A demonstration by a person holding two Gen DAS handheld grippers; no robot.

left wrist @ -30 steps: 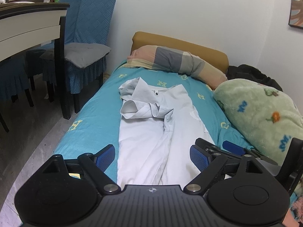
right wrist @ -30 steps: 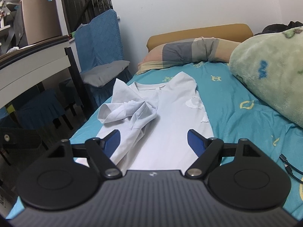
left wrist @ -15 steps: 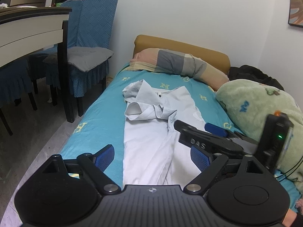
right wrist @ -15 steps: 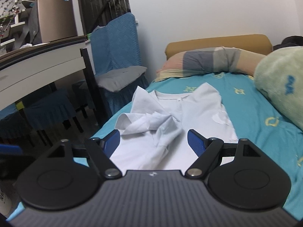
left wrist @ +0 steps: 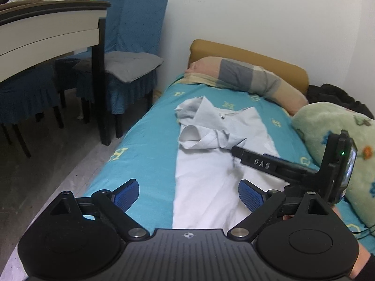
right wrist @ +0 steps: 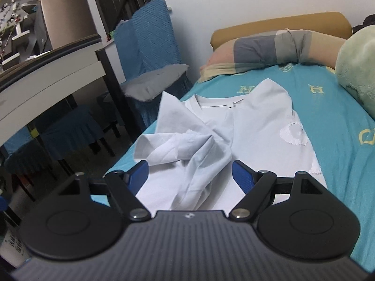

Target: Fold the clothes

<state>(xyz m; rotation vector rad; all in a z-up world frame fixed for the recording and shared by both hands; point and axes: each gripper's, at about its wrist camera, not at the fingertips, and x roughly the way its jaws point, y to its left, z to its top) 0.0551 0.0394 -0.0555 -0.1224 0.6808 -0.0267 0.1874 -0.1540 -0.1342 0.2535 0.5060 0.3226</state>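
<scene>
A pale grey-white shirt point(left wrist: 218, 159) lies lengthwise on the teal bed sheet point(left wrist: 145, 145), collar toward the pillow, its left sleeve bunched over the chest point(right wrist: 187, 147). My left gripper point(left wrist: 188, 193) is open and empty above the shirt's lower half. My right gripper point(right wrist: 189, 175) is open and empty, its fingers either side of the crumpled sleeve, low over the shirt. The right gripper's body point(left wrist: 281, 166) shows in the left wrist view, reaching over the shirt from the right.
A striped pillow point(left wrist: 246, 79) and tan headboard point(left wrist: 257, 56) are at the bed's far end. A green fleece blanket point(left wrist: 332, 135) lies on the right. Blue-covered chairs point(left wrist: 131, 53) and a table point(left wrist: 46, 30) stand left of the bed.
My right gripper has moved forward up the shirt toward the bunched sleeve. My left gripper has drifted slightly back and left. Both stay open.
</scene>
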